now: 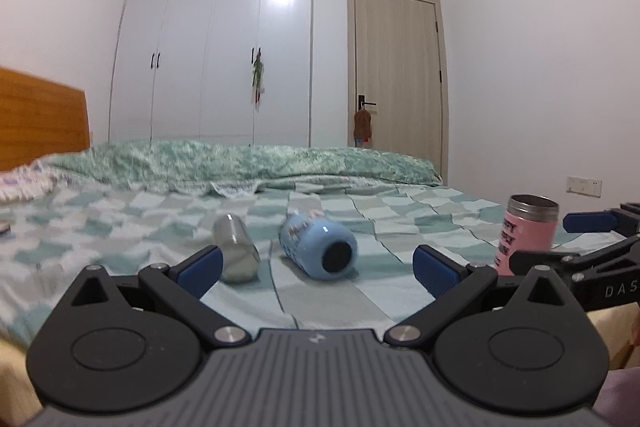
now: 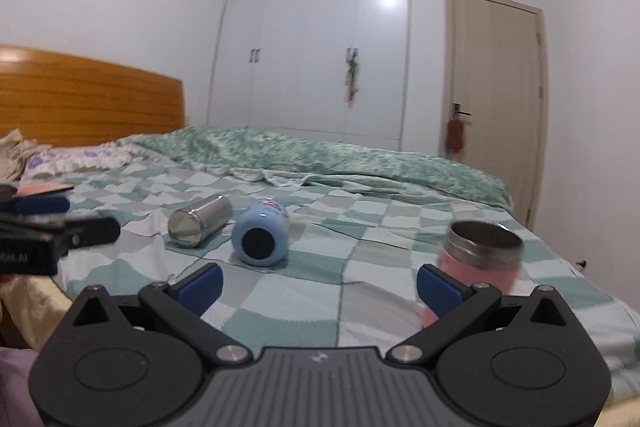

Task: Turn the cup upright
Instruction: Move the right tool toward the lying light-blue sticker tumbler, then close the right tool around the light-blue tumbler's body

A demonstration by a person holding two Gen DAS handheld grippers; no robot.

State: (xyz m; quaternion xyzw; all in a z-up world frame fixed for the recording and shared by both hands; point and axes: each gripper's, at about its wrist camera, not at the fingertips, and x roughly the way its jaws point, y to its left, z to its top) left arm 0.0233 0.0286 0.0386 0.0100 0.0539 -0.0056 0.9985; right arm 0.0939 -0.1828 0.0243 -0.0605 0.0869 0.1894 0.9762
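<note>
Pink cup upright beside right gripper, both grippers' jaws wide apart, left gripper holding nothing

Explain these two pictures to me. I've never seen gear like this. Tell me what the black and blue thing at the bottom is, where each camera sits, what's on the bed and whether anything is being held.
No robot arm here: a person holds a two-finger gripper in each hand, each with a wide-angle camera looking forward along its fingers. The black frame with blue pads at the bottom is that gripper itself. One picture comes from the left gripper, the other from the right gripper. Each also glimpses the other at its edge.

On the checked bedsheet lie three cups: a steel cup on its side, a blue cup on its side with its dark base toward the cameras, and a pink cup standing upright with its metal rim on top.

Nothing is held. Both grippers stand open, with only sheet between their pads.
</note>
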